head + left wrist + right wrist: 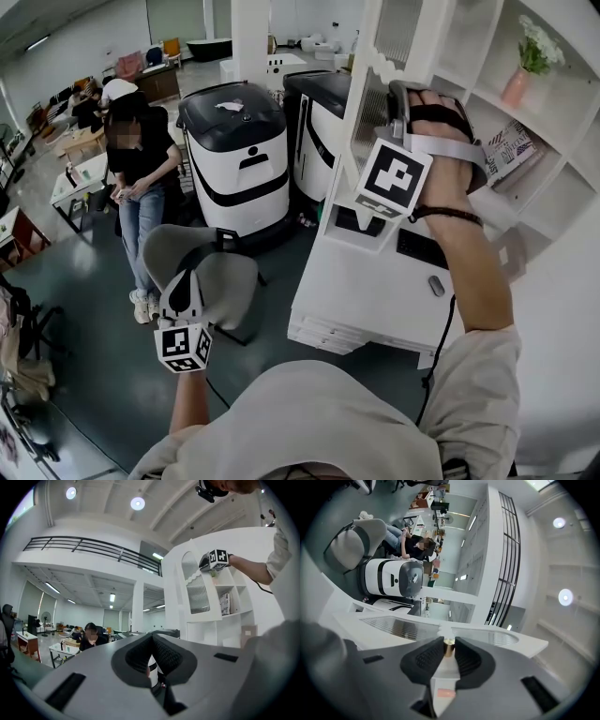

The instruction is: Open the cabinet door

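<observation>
The tall white cabinet (562, 141) has a door (375, 56) with ribbed glass panels, and it stands swung out from the shelves. My right gripper (392, 98) is raised to the door's edge. In the right gripper view its dark pads (464, 658) are shut on the small brass knob (449, 647) at the edge of the door (398, 626). The left gripper view shows the door (201, 597) hanging ajar with the right gripper (208, 564) on it. My left gripper (192, 267) hangs low at the left, away from the cabinet, its jaws (152, 641) shut on nothing.
Two white-and-black machines (236, 159) (319, 117) stand just left of the cabinet. A person (139, 178) stands beyond my left gripper. The shelves hold a pink vase of flowers (520, 80) and books (506, 150). The cabinet's lower white body (366, 300) juts out below the door.
</observation>
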Available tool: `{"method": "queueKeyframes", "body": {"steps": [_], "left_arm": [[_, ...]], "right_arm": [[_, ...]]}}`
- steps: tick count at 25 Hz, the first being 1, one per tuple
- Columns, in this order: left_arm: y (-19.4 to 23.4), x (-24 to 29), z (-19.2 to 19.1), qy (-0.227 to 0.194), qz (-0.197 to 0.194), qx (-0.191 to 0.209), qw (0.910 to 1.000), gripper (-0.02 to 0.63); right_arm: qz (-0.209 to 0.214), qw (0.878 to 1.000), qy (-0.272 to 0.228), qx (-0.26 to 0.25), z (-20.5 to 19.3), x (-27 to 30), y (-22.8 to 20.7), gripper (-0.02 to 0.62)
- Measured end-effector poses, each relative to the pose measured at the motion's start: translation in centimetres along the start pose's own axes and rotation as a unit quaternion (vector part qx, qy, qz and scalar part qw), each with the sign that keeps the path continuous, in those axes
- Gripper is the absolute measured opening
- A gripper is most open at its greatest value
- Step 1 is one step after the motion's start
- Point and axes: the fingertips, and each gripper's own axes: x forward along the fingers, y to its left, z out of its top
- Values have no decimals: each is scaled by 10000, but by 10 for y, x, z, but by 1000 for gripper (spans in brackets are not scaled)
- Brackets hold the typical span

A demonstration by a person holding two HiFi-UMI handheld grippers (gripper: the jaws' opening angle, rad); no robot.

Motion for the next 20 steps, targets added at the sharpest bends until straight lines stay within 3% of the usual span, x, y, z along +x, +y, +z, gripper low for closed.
{"method": "queueKeyframes", "body": {"steps": [20], "left_arm": [[48,-19,-7,73,356,-62,9993,-2]], "right_arm": [[228,9987,126,-432,57,3,-6,77]]}}
